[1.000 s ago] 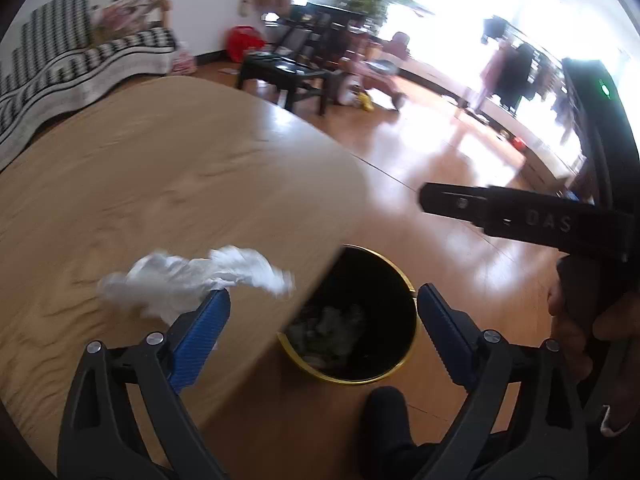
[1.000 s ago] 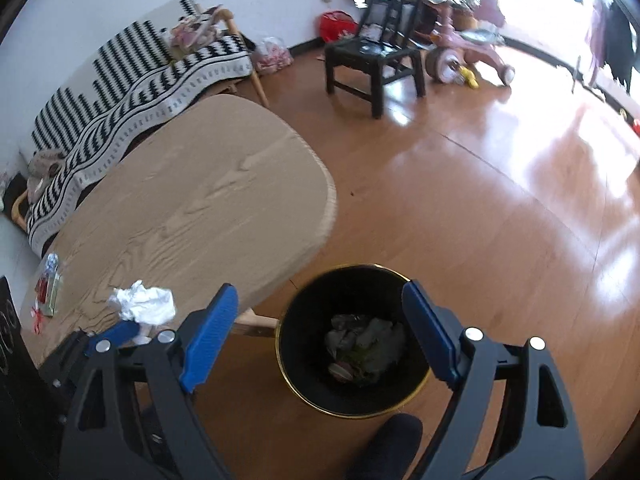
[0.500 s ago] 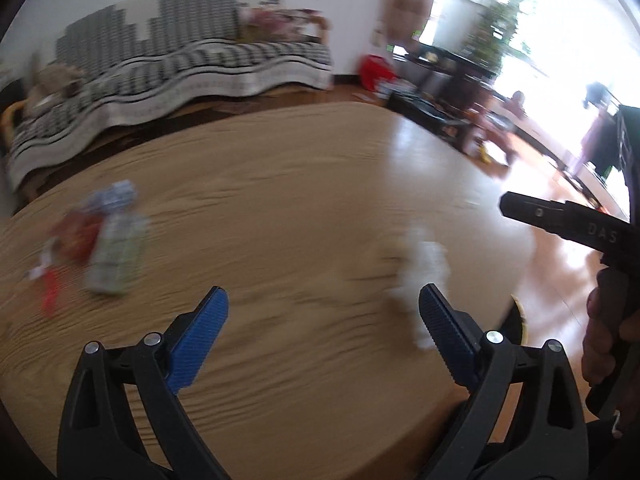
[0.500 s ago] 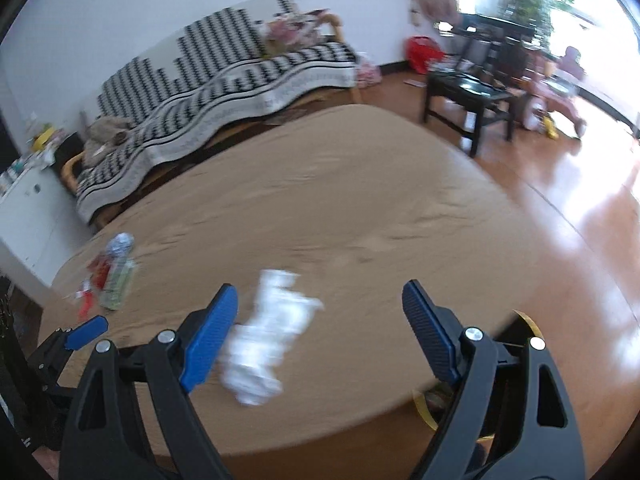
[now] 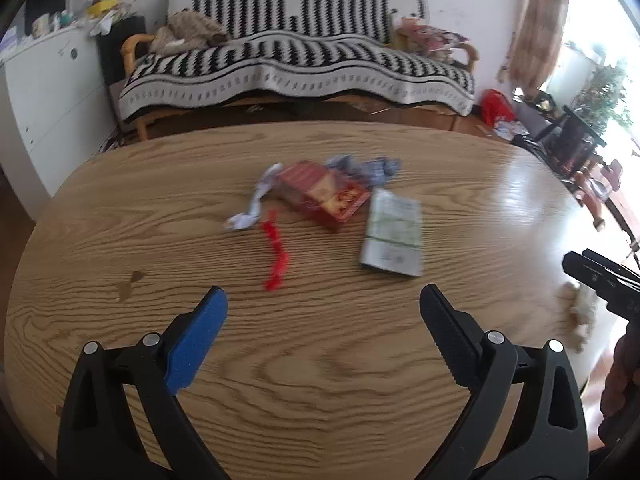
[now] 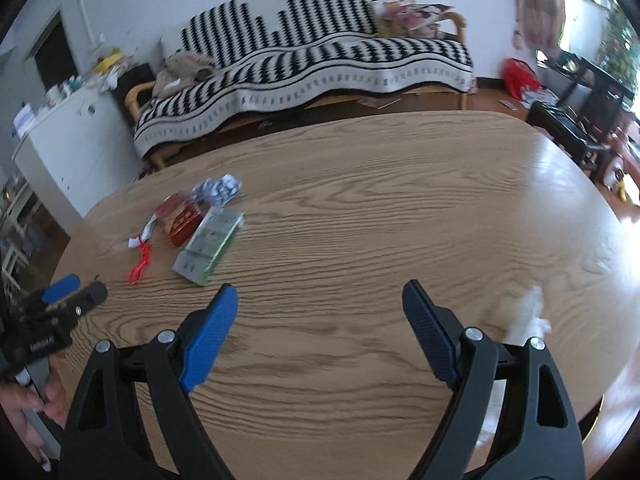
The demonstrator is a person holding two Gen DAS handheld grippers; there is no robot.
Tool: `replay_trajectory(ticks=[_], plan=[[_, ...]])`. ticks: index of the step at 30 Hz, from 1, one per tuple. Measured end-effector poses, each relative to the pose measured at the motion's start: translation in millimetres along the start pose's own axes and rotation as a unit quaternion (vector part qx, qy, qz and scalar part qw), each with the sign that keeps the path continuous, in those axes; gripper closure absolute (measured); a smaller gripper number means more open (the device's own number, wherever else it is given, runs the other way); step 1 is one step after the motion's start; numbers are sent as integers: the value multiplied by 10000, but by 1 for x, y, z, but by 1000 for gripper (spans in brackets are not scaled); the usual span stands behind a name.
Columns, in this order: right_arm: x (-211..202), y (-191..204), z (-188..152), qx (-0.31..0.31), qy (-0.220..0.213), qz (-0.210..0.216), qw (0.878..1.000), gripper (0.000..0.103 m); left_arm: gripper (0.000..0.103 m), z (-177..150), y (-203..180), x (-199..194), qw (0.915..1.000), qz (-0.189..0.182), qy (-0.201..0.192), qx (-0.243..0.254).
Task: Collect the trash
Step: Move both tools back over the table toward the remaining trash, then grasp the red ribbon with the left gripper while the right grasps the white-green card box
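A heap of trash lies on the oval wooden table [image 5: 320, 360]: a red box [image 5: 324, 196], a green-white packet [image 5: 394, 236], a crumpled blue-white wrapper [image 5: 368, 166], a white paper strip [image 5: 256, 204] and a red string [image 5: 276, 256]. My left gripper [image 5: 320, 312] hovers open and empty just short of the heap. A crumpled white tissue [image 6: 528, 316] lies by the table's right edge, beside my right gripper [image 6: 320, 304], which is open and empty. In the right wrist view the red box [image 6: 180, 216] and the packet [image 6: 210, 244] sit far left, beyond the left gripper's fingertips [image 6: 68, 288].
A striped sofa [image 5: 296, 60] stands behind the table, a white cabinet [image 5: 44, 92] at the left. A black chair [image 6: 576, 112] and a red bag [image 5: 496, 106] are on the wooden floor at the right. A hand [image 6: 28, 404] holds the left gripper's handle.
Both grippers have swung left, away from the black bin on the floor and back over the table. The trash heap has come to the middle of the left wrist view; the tissue slid right.
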State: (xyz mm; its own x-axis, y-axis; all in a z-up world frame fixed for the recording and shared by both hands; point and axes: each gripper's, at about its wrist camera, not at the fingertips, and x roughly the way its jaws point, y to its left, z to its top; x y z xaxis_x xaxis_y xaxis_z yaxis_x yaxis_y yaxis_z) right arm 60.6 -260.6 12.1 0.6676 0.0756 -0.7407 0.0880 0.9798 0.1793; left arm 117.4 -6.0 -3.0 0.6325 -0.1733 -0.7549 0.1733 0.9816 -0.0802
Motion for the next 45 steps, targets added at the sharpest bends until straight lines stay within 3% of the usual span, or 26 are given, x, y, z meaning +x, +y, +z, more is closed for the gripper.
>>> replay_trajectory(ticks=[7, 16, 19, 21, 24, 26, 28, 30, 31, 32, 45], plan=[[35, 30, 6, -93, 153, 167, 9997, 20, 9, 3, 19, 40, 9995, 174, 256, -35], [104, 101, 15, -422, 566, 336, 9969, 19, 11, 10, 35, 82, 9977, 317, 513, -307], [122, 113, 20, -369, 673, 330, 9965, 19, 29, 8, 35, 87, 9977, 299, 579, -210], [134, 122, 23, -339, 724, 328, 9963, 19, 33, 7, 35, 88, 9976, 382, 561, -125], [151, 129, 25, -293, 821, 217, 9960, 19, 47, 8, 35, 88, 9971, 556, 510, 44], [157, 135, 26, -365, 744, 40, 9966, 18, 67, 8, 36, 87, 9970, 610, 474, 79], [161, 143, 24, -545, 706, -170, 9959, 17, 76, 8, 38, 85, 9970, 627, 454, 85], [161, 147, 21, -763, 578, -374, 9947, 35, 78, 7, 37, 84, 9970, 626, 445, 123], [159, 148, 19, -847, 522, -401, 9942, 39, 79, 6, 36, 83, 9968, 643, 452, 138], [159, 147, 18, -849, 522, -379, 9943, 41, 92, 6, 35, 83, 9968, 627, 474, 145], [123, 112, -1, -891, 429, -546, 9936, 45, 95, 8, 17, 56, 9972, 602, 351, 264]])
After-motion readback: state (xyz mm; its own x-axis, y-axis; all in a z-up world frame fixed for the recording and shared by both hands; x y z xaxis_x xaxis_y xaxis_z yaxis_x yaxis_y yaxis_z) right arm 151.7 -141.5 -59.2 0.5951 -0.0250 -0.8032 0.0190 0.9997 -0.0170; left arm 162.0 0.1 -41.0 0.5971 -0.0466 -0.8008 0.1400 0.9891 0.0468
